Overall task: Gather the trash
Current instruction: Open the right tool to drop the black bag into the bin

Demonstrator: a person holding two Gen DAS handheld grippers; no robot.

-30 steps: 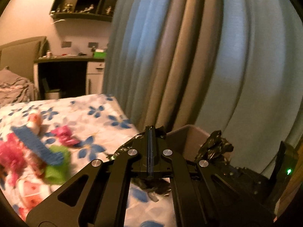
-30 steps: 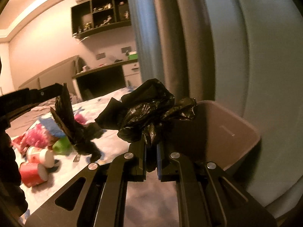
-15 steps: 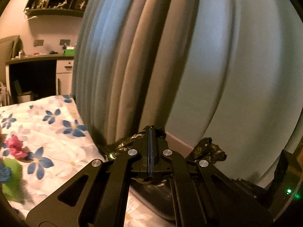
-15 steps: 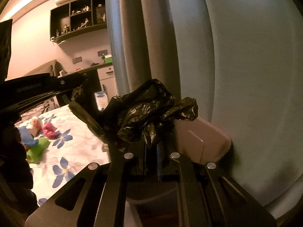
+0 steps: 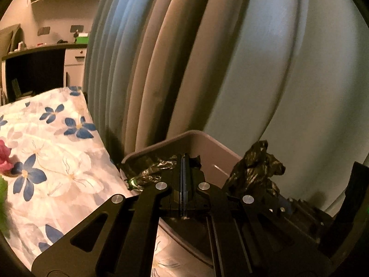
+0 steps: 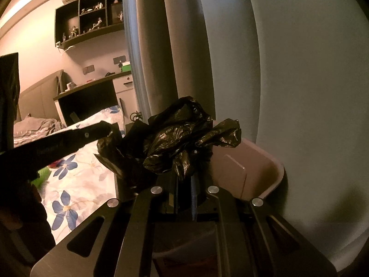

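Observation:
A black plastic trash bag point(image 6: 182, 136) is stretched between my two grippers over a brown plastic bin point(image 5: 214, 152), which also shows in the right wrist view point(image 6: 260, 168). My left gripper point(image 5: 183, 159) is shut on one edge of the bag point(image 5: 156, 168) at the bin's near rim. My right gripper point(image 6: 184, 177) is shut on a bunched edge of the bag, seen from the left wrist view as a crumpled black lump point(image 5: 258, 168). The left gripper's arm point(image 6: 57, 145) crosses the right wrist view at left.
Grey-blue curtains point(image 5: 207, 57) hang close behind the bin. A bed with a blue-flowered sheet point(image 5: 53, 157) lies to the left, with pink point(image 5: 4, 154) and green trash at its edge. A desk point(image 6: 92, 97) and wall shelf point(image 6: 90, 27) stand far back.
Both grippers have swung right, away from the bed's trash, toward the curtain. The bin now sits right under both grippers and fills more of the views. Both stay shut on the bag.

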